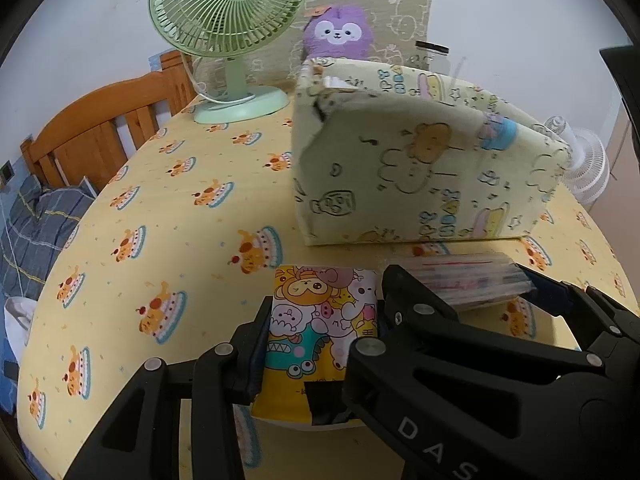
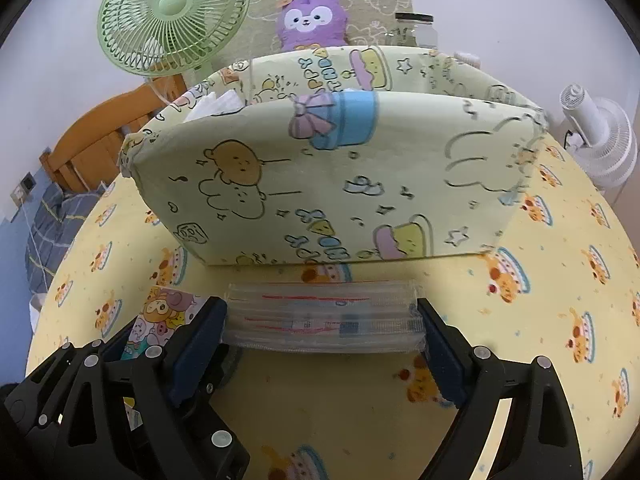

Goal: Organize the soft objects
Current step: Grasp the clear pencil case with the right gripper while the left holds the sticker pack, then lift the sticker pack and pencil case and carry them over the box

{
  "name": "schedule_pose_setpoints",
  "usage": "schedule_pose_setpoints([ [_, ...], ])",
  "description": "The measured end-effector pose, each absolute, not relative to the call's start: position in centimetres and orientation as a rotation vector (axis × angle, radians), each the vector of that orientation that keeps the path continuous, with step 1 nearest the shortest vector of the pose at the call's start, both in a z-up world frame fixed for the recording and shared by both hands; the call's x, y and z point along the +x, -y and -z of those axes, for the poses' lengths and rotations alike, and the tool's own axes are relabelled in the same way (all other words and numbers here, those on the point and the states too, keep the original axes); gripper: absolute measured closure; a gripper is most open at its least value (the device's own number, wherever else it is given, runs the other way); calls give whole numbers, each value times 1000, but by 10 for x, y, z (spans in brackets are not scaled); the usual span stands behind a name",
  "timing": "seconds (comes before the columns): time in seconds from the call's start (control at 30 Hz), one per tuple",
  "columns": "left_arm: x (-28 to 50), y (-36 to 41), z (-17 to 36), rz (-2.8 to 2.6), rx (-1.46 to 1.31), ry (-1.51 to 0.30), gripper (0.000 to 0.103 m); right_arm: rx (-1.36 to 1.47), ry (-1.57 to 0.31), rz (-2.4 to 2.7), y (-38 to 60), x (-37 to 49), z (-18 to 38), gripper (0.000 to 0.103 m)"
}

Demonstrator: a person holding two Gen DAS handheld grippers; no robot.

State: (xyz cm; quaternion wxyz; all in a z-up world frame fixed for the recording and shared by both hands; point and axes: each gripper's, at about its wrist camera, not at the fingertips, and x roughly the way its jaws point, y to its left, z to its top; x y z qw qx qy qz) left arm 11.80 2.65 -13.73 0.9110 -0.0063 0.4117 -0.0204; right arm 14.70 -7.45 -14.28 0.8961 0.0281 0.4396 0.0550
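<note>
My left gripper [image 1: 320, 312] is shut on a cartoon-printed tissue pack [image 1: 316, 328], held just above the table in front of the pale yellow fabric storage box [image 1: 420, 160]. My right gripper [image 2: 322, 320] is shut on a clear-wrapped stack of face masks [image 2: 324, 316], held right in front of the same box [image 2: 340, 176]. The mask pack also shows in the left wrist view [image 1: 464, 280], and the tissue pack in the right wrist view [image 2: 160, 320]. White soft items [image 2: 218, 104] lie inside the box at its left end.
A green desk fan [image 1: 228, 28] stands at the back left. A purple plush toy [image 1: 338, 32] and a glass jar [image 2: 414, 30] sit behind the box. A white fan [image 2: 600, 136] is at the right. A wooden bed frame [image 1: 100, 128] lies beyond the table's left edge.
</note>
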Motion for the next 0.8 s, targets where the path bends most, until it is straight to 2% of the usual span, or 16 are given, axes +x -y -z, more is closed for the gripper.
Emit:
schedule_pose_setpoints([
  [0.8,86,5,101,104,-7,-769,56,92,-818,-71,115,106,101,11],
])
